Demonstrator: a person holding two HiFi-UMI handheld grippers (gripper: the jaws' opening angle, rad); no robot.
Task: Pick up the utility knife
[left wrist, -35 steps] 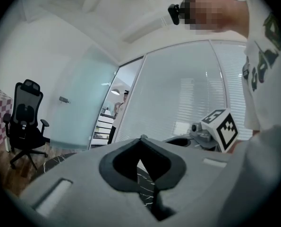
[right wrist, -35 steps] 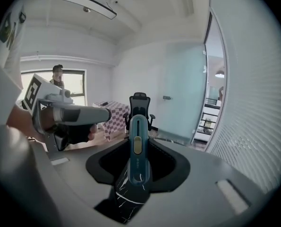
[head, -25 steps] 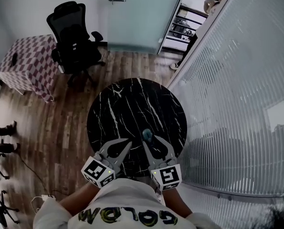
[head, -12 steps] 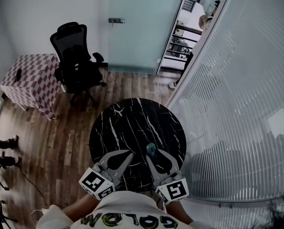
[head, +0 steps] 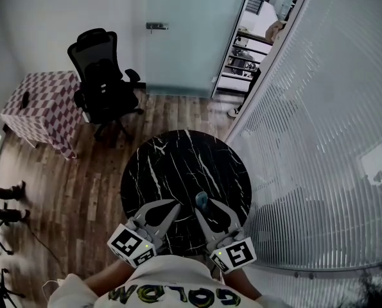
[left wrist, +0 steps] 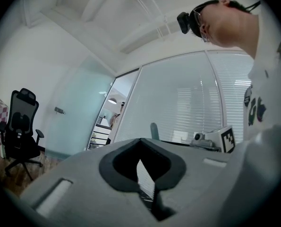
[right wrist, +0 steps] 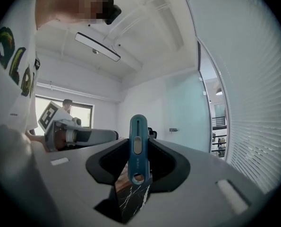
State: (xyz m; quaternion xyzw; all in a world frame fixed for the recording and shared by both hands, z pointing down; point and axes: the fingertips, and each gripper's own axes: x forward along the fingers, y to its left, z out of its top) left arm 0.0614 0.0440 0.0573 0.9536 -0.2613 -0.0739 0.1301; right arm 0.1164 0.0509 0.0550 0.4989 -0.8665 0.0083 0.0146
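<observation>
A teal utility knife stands upright between the jaws of my right gripper, which is shut on its lower end. In the head view its tip pokes out beyond the right gripper, over the near edge of the round black marble table. My left gripper hovers beside it to the left, jaws together and holding nothing. In the left gripper view only a thin slit shows between the jaws, and the knife's tip rises behind them.
A black office chair and a small table with a checked cloth stand beyond the marble table on the wooden floor. A glass wall with blinds runs along the right, close to the table. A frosted glass door is at the back.
The head view has tilted up, so table and grippers sit lower in the picture. The knife stays in the right gripper's jaws. The two grippers keep their spacing.
</observation>
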